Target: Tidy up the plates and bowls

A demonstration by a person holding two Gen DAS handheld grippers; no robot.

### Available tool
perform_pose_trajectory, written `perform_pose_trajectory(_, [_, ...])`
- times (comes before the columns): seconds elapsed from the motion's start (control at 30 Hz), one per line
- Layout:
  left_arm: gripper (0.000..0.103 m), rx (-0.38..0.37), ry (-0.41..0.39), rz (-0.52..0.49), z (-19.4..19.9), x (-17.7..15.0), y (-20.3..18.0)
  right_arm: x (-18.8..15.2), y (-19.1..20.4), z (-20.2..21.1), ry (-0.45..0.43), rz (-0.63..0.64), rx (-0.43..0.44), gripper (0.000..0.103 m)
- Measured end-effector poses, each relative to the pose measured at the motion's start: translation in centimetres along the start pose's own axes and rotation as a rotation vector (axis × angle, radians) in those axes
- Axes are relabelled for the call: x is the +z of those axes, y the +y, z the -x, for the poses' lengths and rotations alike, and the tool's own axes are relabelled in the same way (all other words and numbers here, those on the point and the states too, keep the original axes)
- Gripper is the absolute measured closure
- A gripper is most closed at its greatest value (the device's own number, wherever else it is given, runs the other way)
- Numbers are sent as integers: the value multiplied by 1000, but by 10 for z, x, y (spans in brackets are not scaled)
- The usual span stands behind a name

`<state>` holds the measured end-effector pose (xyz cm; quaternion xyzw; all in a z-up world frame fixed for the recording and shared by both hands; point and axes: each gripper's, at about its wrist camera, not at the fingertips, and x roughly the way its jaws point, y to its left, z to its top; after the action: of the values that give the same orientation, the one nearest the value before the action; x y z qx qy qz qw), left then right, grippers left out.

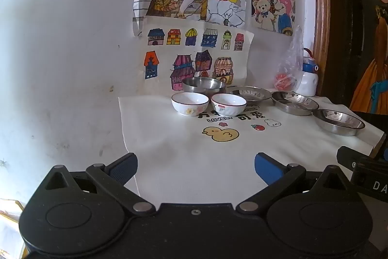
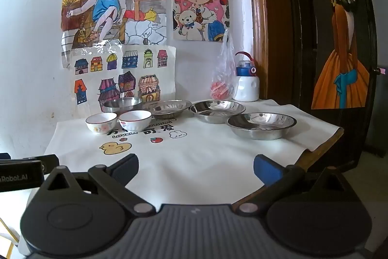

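Two white ceramic bowls, one flowered [image 1: 189, 103] [image 2: 101, 122] and one with a red label [image 1: 228, 104] [image 2: 135, 121], stand side by side at the back of the cloth-covered table [image 1: 194, 149] [image 2: 206, 157]. A steel bowl [image 1: 203, 85] [image 2: 122, 104] sits behind them. Three steel plates run to the right: back [image 1: 251, 94] [image 2: 167, 108], middle [image 1: 294, 102] [image 2: 217, 111], nearest [image 1: 338, 121] [image 2: 261, 125]. My left gripper [image 1: 196, 168] and right gripper [image 2: 196, 168] are both open and empty above the table's front, well short of the dishes.
A white and blue water bottle [image 2: 246, 80] [image 1: 308, 74] and a plastic bag with something red [image 2: 222, 79] stand in the back right corner. Drawings cover the wall behind. The table's right edge [image 2: 322, 145] borders a dark wooden door frame. The other gripper's body [image 1: 363, 176] shows at right.
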<state>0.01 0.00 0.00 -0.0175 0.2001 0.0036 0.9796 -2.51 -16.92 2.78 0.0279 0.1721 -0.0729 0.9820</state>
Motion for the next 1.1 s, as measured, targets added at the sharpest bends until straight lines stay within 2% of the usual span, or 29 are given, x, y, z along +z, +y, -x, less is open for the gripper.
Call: perform_pose_trajectory(1.1, [1, -5, -2, 4, 1, 2, 3, 2, 4, 3, -3, 4, 0, 0])
